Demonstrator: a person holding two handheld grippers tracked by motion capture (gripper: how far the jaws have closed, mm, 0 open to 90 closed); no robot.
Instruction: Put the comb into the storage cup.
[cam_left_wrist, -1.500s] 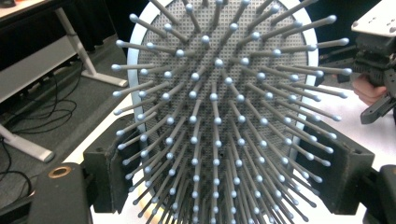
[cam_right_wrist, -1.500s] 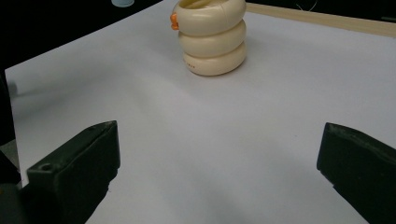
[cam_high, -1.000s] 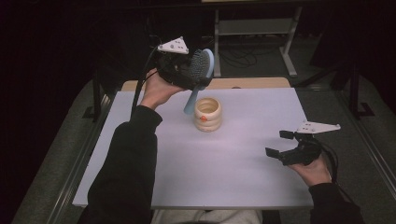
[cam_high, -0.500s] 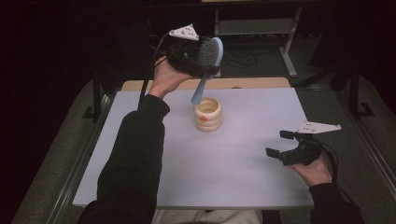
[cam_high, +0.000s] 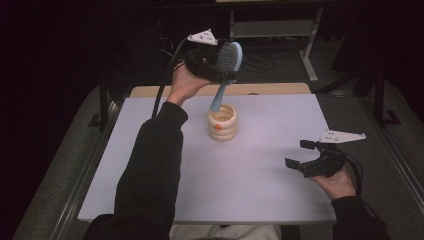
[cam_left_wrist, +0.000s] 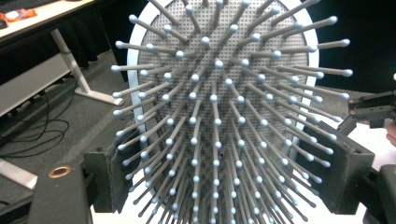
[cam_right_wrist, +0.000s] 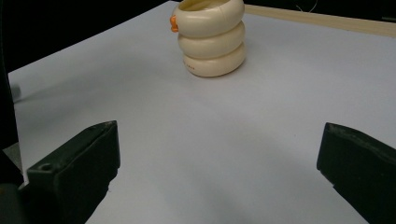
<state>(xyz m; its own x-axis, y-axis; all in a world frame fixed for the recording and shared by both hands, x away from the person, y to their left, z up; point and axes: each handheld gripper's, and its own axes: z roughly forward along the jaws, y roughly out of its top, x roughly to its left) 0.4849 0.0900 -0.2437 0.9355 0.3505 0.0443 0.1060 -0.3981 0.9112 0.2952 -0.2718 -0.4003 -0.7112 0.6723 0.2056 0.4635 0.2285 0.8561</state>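
While the left gripper (cam_high: 220, 62) clamped the hairbrush (cam_high: 227, 67) between its fingers, handle over the holder (cam_high: 222, 122), the right gripper's (cam_high: 302, 155) fingers rested apart.

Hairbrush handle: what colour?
Light blue; the hairbrush handle shows best in the high view, angled down toward the cream cup.

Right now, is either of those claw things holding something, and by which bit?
The left gripper holds a blue hairbrush by its bristled head, jaws on either side, handle pointing down. The right gripper holds nothing.
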